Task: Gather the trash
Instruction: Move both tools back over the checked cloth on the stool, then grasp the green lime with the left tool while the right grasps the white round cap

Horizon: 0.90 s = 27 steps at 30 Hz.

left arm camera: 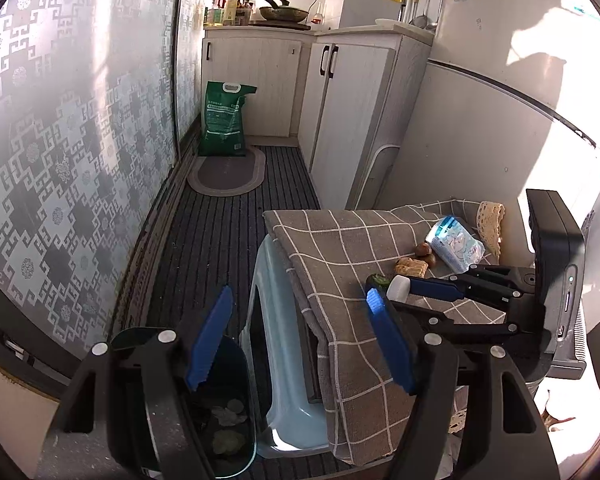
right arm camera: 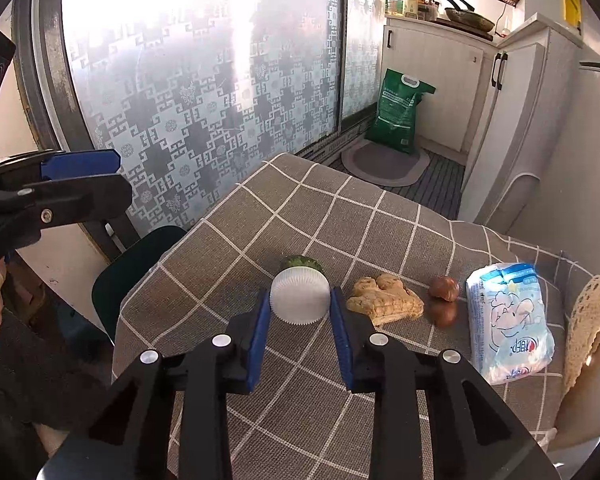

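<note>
A white pleated paper cup liner (right arm camera: pixel 299 299) sits between the blue pads of my right gripper (right arm camera: pixel 300 312), which is shut on it just above the checked tablecloth (right arm camera: pixel 260 216). It also shows in the left wrist view (left arm camera: pixel 398 287). Behind it lies a green scrap (right arm camera: pixel 302 262). A piece of ginger (right arm camera: pixel 384 299) and two chestnuts (right arm camera: pixel 444 300) lie to the right. My left gripper (left arm camera: pixel 300 336) is open and empty, held above a dark trash bin (left arm camera: pixel 216 408) on the floor left of the table; the bin holds some scraps.
A blue-white tissue pack (right arm camera: pixel 508 324) and a lace cloth (right arm camera: pixel 592 320) lie at the table's right end. A pale blue plastic stool (left arm camera: pixel 280 360) stands under the table. A green sack (left arm camera: pixel 224 120), a mat and white cabinets (left arm camera: pixel 352 112) are farther off.
</note>
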Each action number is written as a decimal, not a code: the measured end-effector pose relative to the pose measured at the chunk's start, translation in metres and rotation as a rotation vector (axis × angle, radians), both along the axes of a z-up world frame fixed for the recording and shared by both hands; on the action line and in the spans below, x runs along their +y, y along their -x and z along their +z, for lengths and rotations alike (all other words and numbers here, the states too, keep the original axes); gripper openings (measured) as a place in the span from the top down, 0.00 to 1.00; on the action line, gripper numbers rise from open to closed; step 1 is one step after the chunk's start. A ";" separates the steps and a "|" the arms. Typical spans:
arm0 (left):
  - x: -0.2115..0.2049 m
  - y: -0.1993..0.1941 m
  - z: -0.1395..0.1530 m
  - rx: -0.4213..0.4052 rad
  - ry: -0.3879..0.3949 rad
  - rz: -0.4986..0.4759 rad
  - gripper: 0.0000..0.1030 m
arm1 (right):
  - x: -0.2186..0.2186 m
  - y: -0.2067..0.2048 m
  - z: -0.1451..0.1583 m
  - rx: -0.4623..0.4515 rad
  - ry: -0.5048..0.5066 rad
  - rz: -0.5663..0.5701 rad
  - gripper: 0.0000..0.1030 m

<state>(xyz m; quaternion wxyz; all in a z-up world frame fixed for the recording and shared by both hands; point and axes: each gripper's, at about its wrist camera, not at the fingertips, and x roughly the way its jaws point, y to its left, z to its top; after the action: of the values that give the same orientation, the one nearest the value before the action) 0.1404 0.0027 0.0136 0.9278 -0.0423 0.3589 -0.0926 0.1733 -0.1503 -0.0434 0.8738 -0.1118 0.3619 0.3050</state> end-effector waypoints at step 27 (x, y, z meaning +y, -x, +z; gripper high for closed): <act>-0.090 -0.049 -0.059 0.098 -0.081 -0.109 0.65 | -0.103 0.028 0.028 -0.046 -0.134 -0.116 0.71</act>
<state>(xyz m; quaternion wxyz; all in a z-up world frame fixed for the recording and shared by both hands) 0.1898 -0.0876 -0.0458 0.9037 0.0101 0.4090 -0.1262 0.1448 -0.2529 -0.0159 0.9036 -0.0388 0.3265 0.2747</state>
